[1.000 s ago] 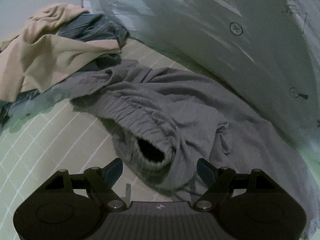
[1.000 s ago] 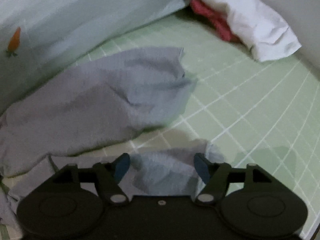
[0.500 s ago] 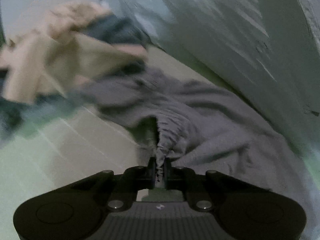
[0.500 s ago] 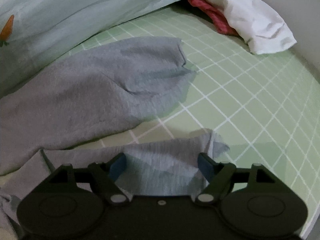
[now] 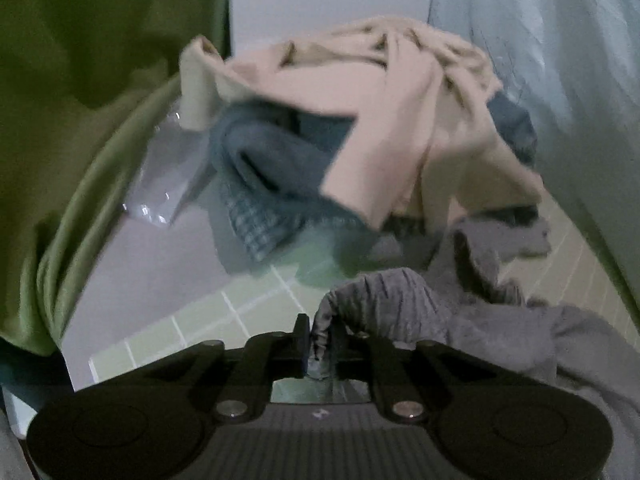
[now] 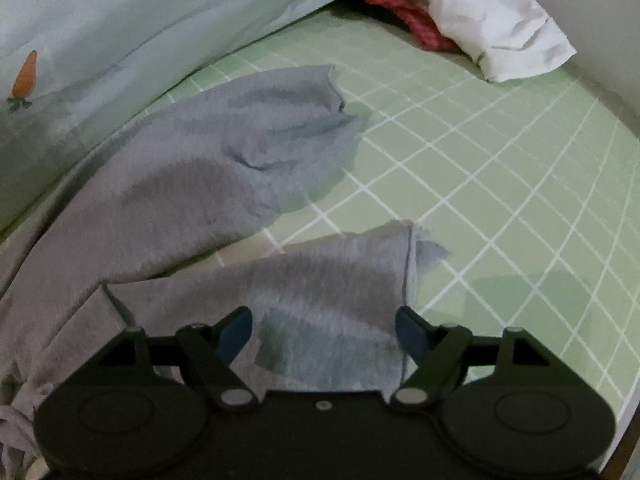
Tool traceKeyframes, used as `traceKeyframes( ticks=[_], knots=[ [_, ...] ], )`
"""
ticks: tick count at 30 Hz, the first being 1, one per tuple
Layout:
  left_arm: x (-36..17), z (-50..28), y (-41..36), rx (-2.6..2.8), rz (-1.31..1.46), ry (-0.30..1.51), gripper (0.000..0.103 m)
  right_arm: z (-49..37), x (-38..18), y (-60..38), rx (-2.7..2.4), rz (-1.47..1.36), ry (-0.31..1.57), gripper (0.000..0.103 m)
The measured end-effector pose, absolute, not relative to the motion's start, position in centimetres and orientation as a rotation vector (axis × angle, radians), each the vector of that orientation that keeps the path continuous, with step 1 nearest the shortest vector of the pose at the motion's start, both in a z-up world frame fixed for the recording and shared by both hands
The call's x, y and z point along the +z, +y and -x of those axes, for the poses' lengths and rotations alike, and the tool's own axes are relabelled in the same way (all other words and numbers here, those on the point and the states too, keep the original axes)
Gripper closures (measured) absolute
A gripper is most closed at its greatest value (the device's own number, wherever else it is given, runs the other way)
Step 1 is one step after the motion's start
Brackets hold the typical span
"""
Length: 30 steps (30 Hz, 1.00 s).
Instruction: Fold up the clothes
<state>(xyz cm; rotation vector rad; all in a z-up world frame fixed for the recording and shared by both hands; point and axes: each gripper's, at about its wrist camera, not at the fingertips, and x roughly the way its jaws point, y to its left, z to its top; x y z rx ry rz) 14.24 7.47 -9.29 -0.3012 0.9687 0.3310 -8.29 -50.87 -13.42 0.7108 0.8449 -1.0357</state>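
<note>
Between left tongs [image 5: 320, 340], newly pinched, lifted grey trousers [image 5: 384, 300].

The grey trousers [image 6: 192, 184] are of soft, fleecy knit and lie unfolded on the green checked sheet [image 6: 480, 184], their two legs stretched out and apart. The farther leg runs along the foot of the pale blue bedding [image 6: 140, 12], broad and slightly rumpled, its open cuff curling up at the end. The nearer leg [image 6: 332, 288] lies flatter, its hem turned a little at the corner. At the other end the gathered, ribbed waistband [image 5: 384, 296] is bunched into a raised fold, pinched between the closed fingers of the left gripper [image 5: 320, 344]; the cloth behind it trails back in loose wrinkles
</note>
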Motion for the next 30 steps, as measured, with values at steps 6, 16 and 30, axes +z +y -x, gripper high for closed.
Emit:
traceKeyframes(
  ticks=[6, 16, 30],
  knots=[
    [-9.1, -13.8, 4.9, 0.246, 0.238, 0.981, 0.040, 9.6, -13.3, -51.0, -1.084, -0.721, 0.836, 0.022],
    [-10.5, -13.2, 3.2, 0.230, 0.214, 1.033, 0.033, 11.5, -13.8, -50.4, -1.176, -0.670, 0.868, 0.017],
    [-9.7, -11.4, 1.6, 0.166, 0.224, 1.020, 0.030, 12.9, -14.4, -49.3, -1.102, -0.722, 0.857, 0.019]
  ],
)
